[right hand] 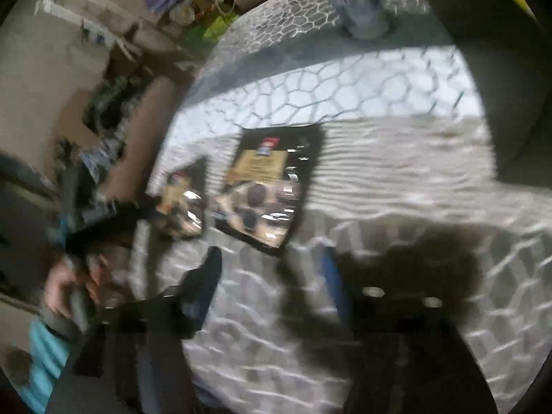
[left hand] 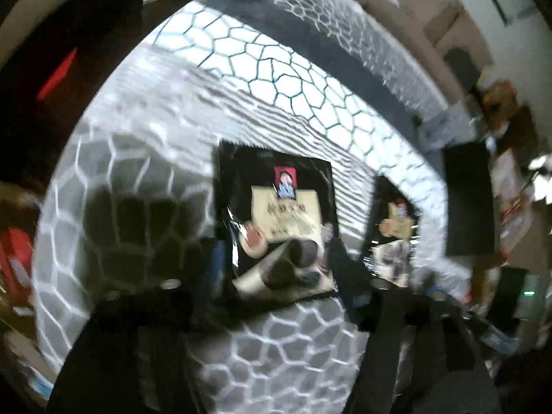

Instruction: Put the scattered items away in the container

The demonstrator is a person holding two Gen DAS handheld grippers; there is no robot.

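Two black snack packets lie flat inside a white container (left hand: pixel 241 55) with a honeycomb pattern. One packet (left hand: pixel 276 220) lies just under my left gripper (left hand: pixel 279 276), whose jaws stand open on either side of it without pressing. The other packet (left hand: pixel 396 234) lies to its right. In the right wrist view that second packet (right hand: pixel 269 186) lies just ahead of my right gripper (right hand: pixel 270 276), which is open and holds nothing. The first packet (right hand: pixel 183 203) is at its left, with the left gripper (right hand: pixel 138 208) and a hand (right hand: pixel 65 286) beside it. Both views are blurred.
Beyond the container's ribbed wall (right hand: pixel 396 158) is clutter: cardboard boxes (right hand: pixel 69 131), a brown tube (right hand: pixel 145 131) and a pale bottle-like thing (right hand: pixel 362 7) beyond the far rim. A dark rectangular block (left hand: pixel 465 200) stands at the container's right side. Something red (left hand: pixel 17 258) lies outside on the left.
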